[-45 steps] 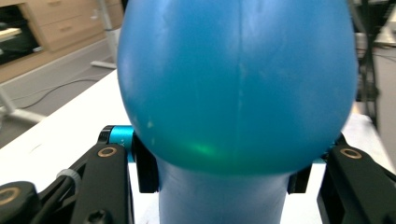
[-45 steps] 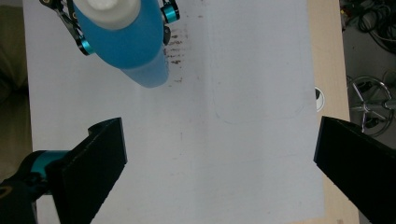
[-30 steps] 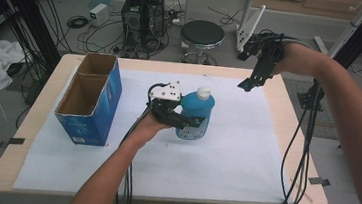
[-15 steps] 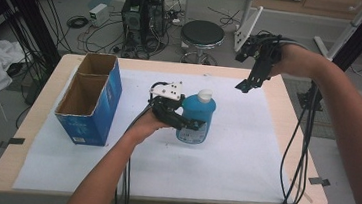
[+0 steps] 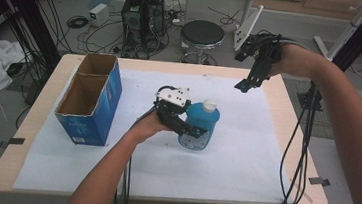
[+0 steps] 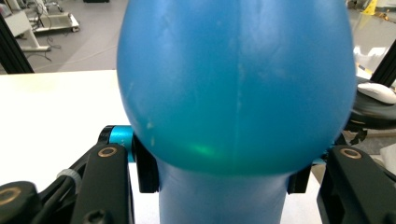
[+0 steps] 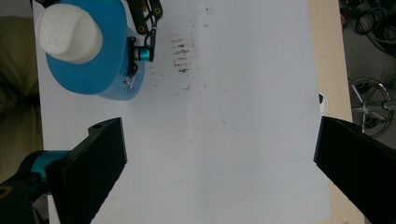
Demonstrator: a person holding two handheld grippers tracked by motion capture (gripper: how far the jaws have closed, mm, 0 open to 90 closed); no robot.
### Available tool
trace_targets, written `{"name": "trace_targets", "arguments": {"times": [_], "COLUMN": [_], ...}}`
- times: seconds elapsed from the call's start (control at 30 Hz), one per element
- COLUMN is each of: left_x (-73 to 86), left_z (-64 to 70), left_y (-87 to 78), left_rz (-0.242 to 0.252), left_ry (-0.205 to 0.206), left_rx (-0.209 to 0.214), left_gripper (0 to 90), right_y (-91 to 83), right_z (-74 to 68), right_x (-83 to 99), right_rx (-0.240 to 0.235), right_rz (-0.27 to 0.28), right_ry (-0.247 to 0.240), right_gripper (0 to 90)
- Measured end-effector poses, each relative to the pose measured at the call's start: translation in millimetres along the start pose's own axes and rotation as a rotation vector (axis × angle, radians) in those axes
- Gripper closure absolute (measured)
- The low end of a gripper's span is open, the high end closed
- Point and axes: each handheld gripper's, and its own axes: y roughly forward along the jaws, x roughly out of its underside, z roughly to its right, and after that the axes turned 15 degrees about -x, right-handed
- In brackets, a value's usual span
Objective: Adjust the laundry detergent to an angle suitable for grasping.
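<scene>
Left gripper [image 5: 191, 130] clamps a blue bottle [image 5: 201, 120] (white cap) right of the cardboard box [image 5: 90, 101], which could tip; right gripper [image 5: 247, 84] gapes wide.

Even bright indoor light, soft faint shadows, slightly soft focus, blue bottle [image 6: 233, 84] close and blurred

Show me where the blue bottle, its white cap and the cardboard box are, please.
blue bottle [image 5: 202, 121]: high view, on its blue shoulder.
white cap [image 7: 67, 31]: right gripper view, on the cap's top.
cardboard box [image 5: 106, 106]: high view, on its blue side wall.
</scene>
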Motion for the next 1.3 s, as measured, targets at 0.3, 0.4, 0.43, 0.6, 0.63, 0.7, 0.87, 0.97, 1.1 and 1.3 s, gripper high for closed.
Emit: {"name": "trace_targets", "arguments": {"times": [0.3, 0.4, 0.43, 0.6, 0.63, 0.7, 0.87, 0.97, 1.1, 1.3], "left_x": [1.7, 1.6, 2.7, 3.9, 5.3, 7.3, 10.8, 11.4, 12.8, 16.9], "left_z": [1.5, 0.8, 4.1, 2.0, 3.6, 0.7, 3.4, 5.5, 2.8, 3.4], "left_y": [10.5, 12.5, 15.2, 20.5, 22.8, 25.8, 34.6, 36.8, 37.3, 35.5], "left_rz": [-0.038, -0.055, -0.027, -0.049, -0.04, -0.07, -0.073, -0.069, -0.095, -0.063], "left_ry": [0.053, 0.087, 0.039, 0.074, 0.046, 0.079, 0.07, 0.052, 0.084, 0.026], "left_rx": [0.041, 0.053, 0.05, 0.07, 0.075, 0.079, 0.113, 0.114, 0.113, 0.088], "left_gripper": [44.0, 44.0, 43.9, 44.0, 44.0, 44.0, 44.0, 44.0, 44.0, 44.0], "right_y": [0.4, 0.3, 0.2, 0.1, -0.7, -1.1, -0.9, -1.6, -1.7, -2.1], "right_z": [0.2, 0.0, 0.1, 0.0, 0.0, -0.5, -0.8, -1.2, -1.3, -1.6], "right_x": [-0.1, 0.1, 0.5, 1.4, 2.2, 2.5, 3.5, 4.0, 4.9, 7.0], "right_rx": [-0.001, -0.001, 0.001, 0.0, 0.002, 0.006, 0.004, 0.004, 0.005, 0.007], "right_rz": [0.002, 0.0, 0.003, -0.001, 0.001, 0.004, 0.004, 0.003, 0.006, 0.006], "right_ry": [0.002, -0.001, -0.001, 0.0, 0.004, 0.014, 0.015, 0.014, 0.005, 0.012], "right_gripper": [1.4, 1.4, 1.4, 1.4, 1.4, 1.4, 1.4, 1.4, 1.4, 1.4]}}
